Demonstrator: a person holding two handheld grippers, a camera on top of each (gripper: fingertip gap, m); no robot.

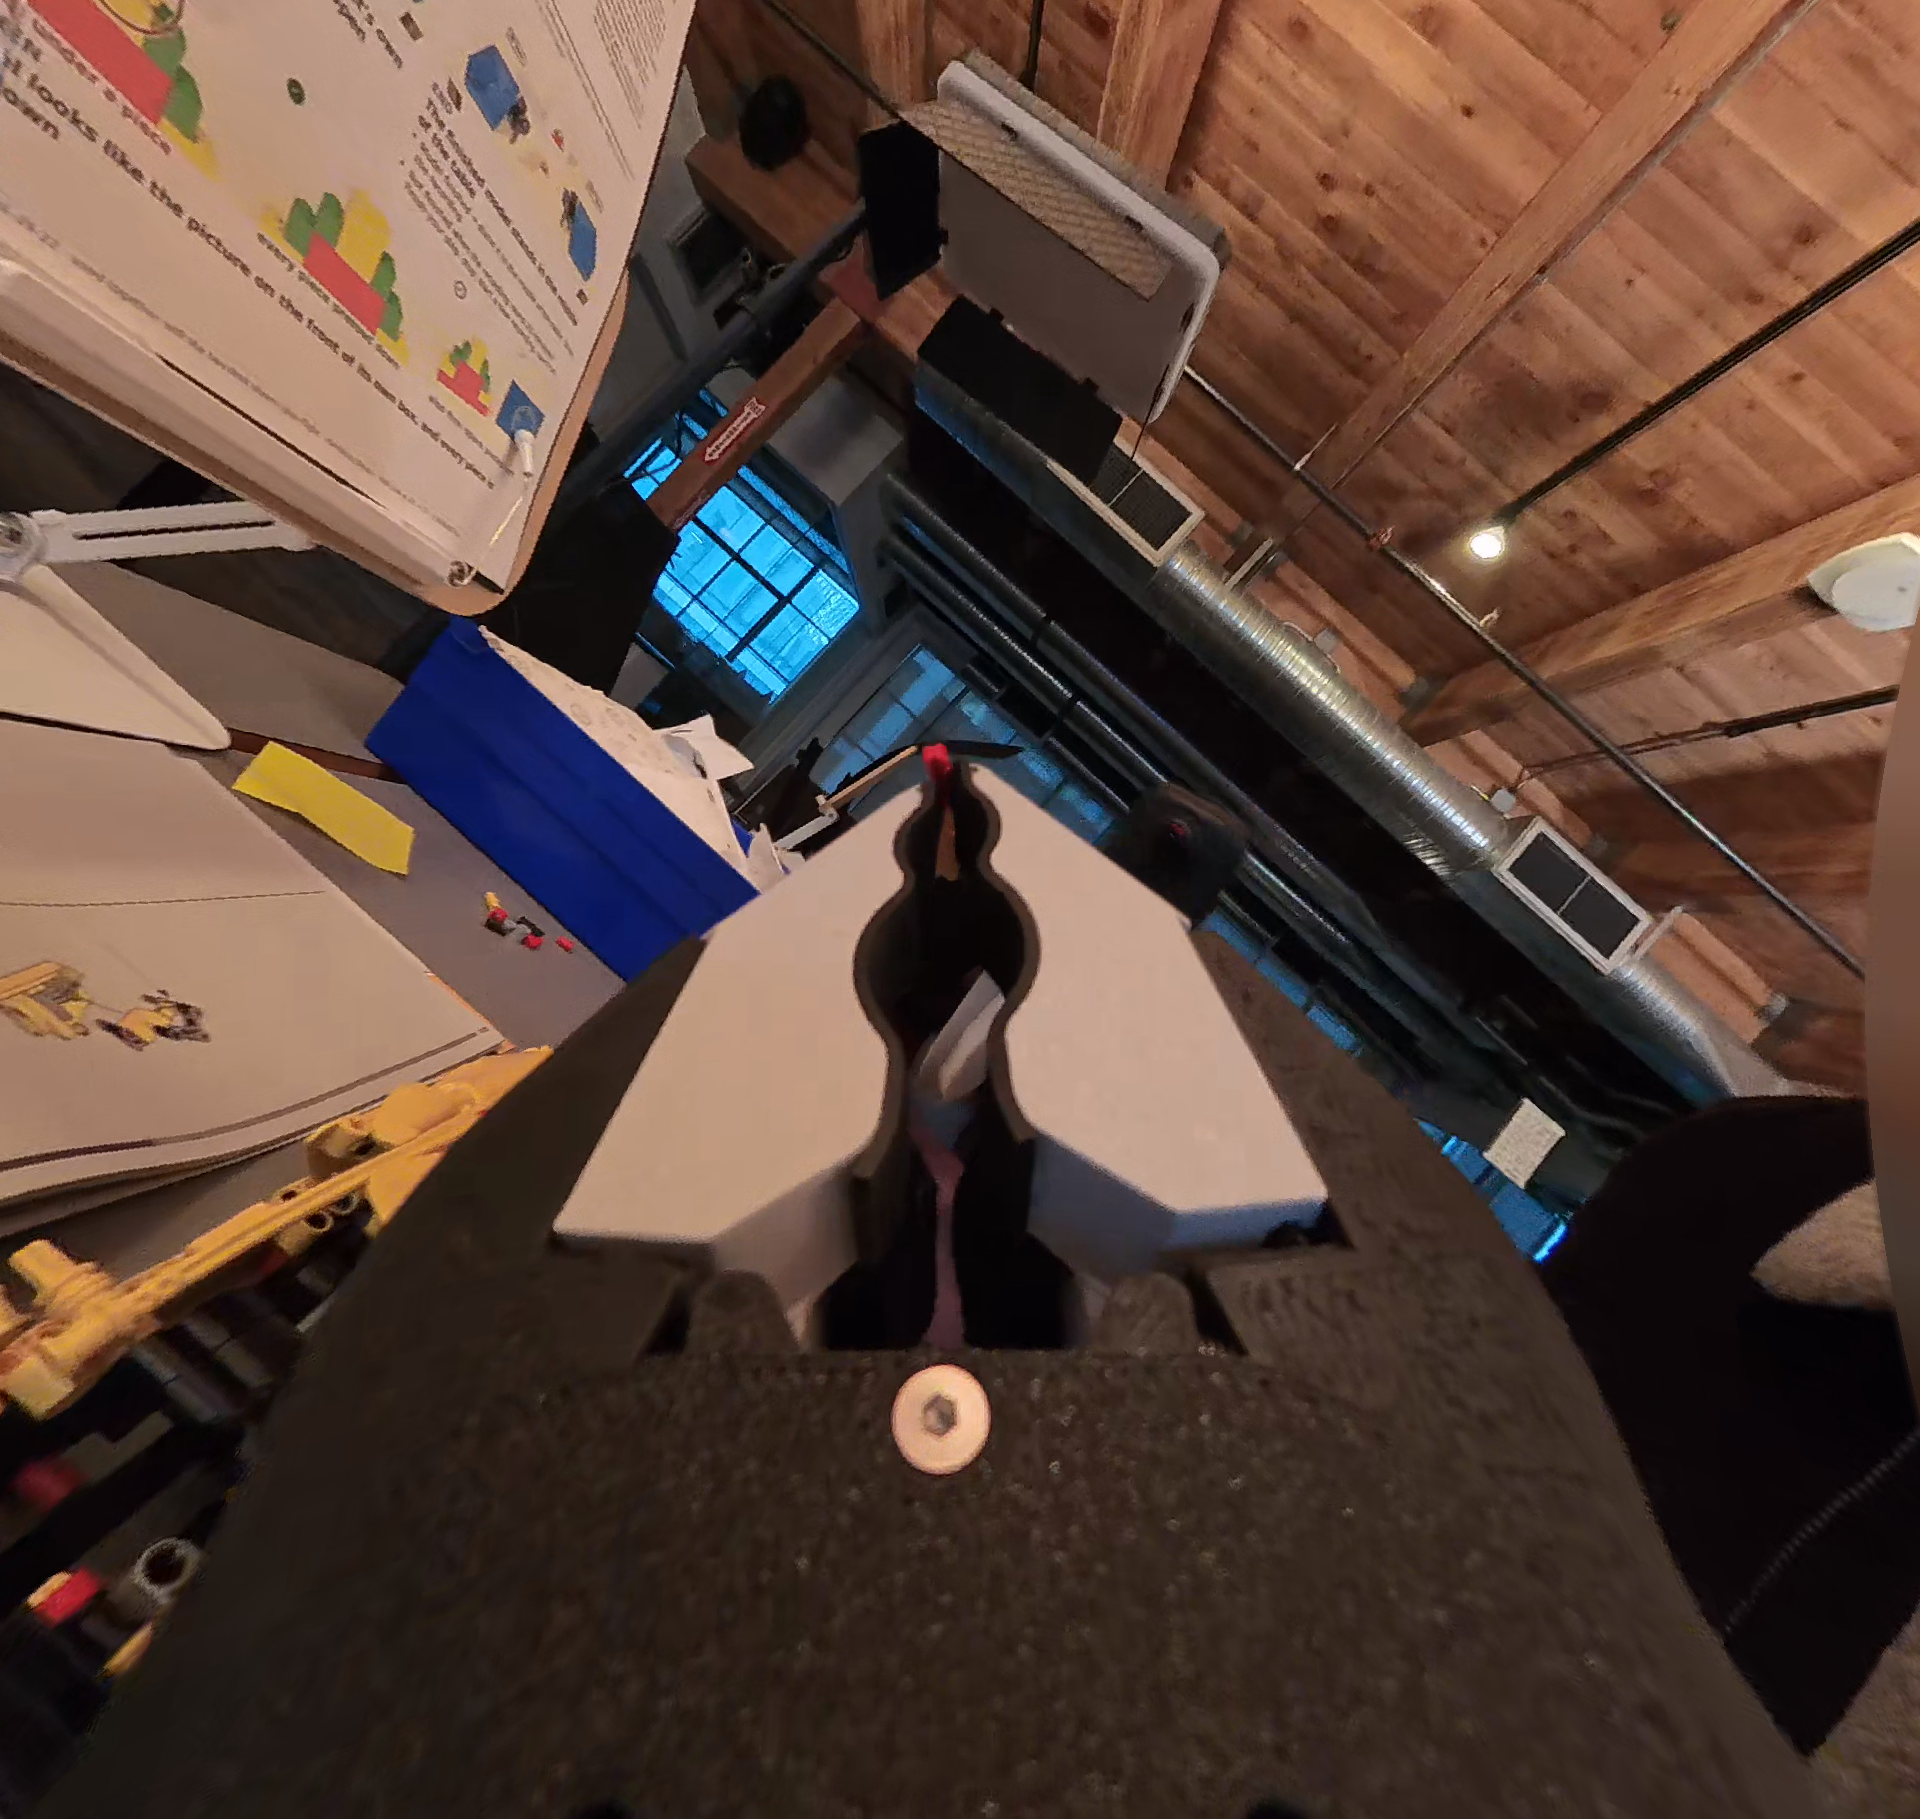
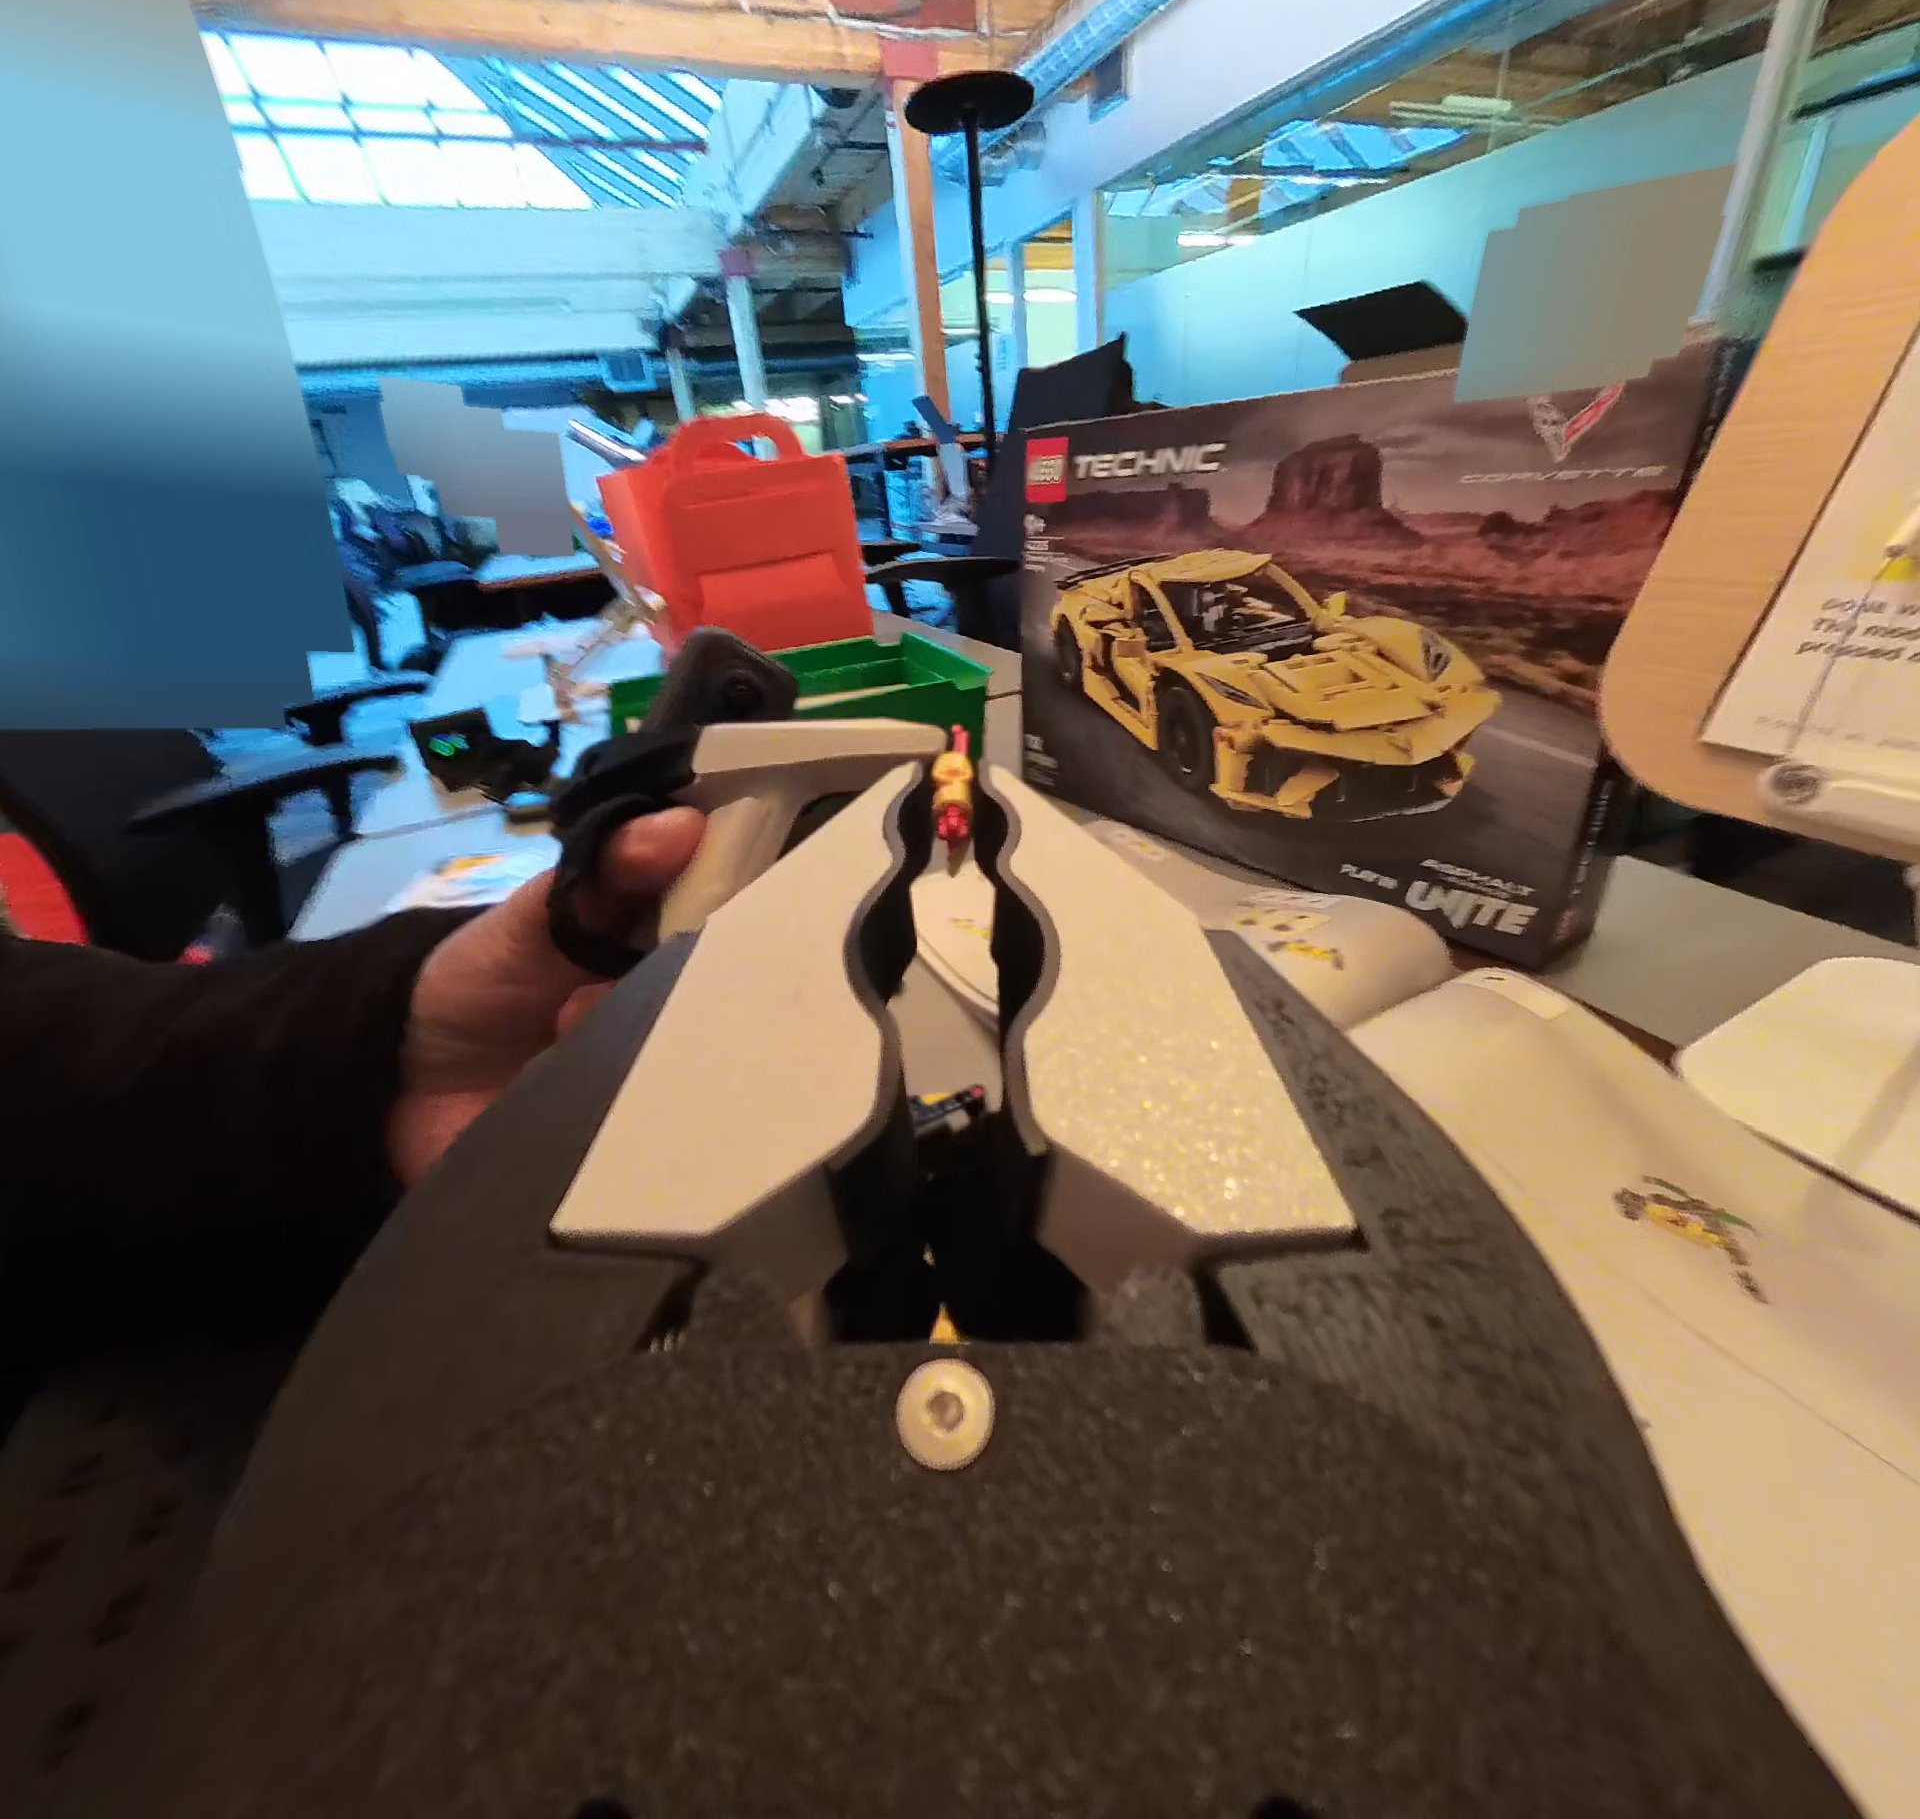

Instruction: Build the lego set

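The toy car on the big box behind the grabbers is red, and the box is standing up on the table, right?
Not quite. The car pictured on the box is yellow, not red; the right wrist view shows it. The rest holds: the box stands upright on the table, beyond the right gripper.
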